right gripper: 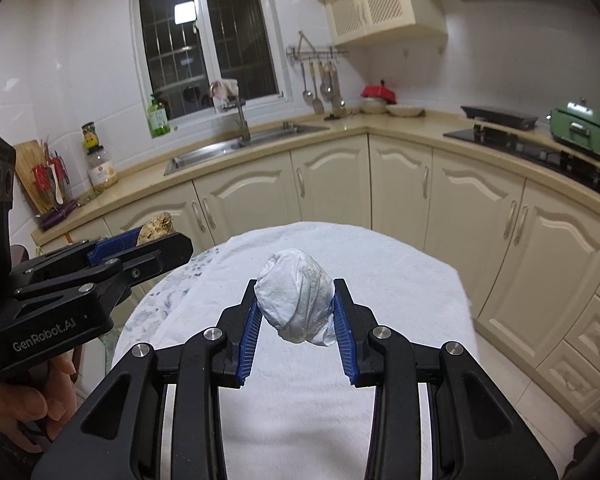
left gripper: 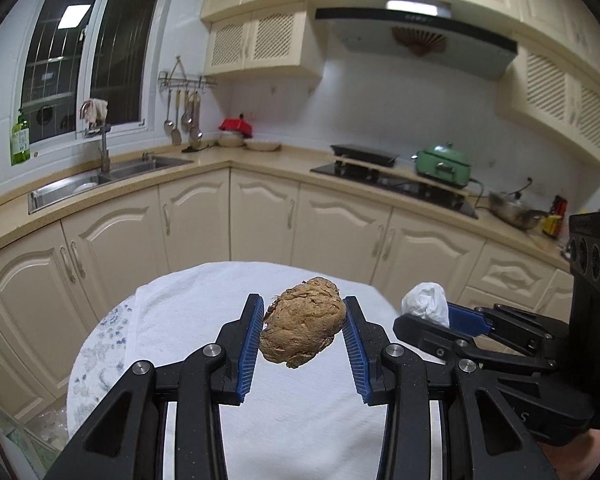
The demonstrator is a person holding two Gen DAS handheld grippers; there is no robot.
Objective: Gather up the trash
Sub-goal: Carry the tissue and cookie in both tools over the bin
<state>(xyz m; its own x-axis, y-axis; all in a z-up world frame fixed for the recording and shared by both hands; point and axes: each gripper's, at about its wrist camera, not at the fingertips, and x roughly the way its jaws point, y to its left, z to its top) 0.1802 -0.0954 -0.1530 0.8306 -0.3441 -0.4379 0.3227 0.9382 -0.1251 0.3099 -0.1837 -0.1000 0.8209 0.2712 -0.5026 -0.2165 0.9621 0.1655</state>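
Left tool (left gripper: 303,330) clamps the crumpled brown paper wad (left gripper: 303,326); right tool (right gripper: 296,312) clamps the white tissue ball (right gripper: 296,300) (seemingly lifted) at frame centre; keep both squeezes steady.

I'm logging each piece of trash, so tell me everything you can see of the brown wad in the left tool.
The brown wad is a crumpled, egg-shaped lump, seemingly of coarse brown paper, creased and rough, with small frayed bits at its lower edge. It sits tilted between the blue ribbed pads of the left tool, which is shut on it, held in the air above the white towel covering the round table. In the right wrist view only its tip shows.
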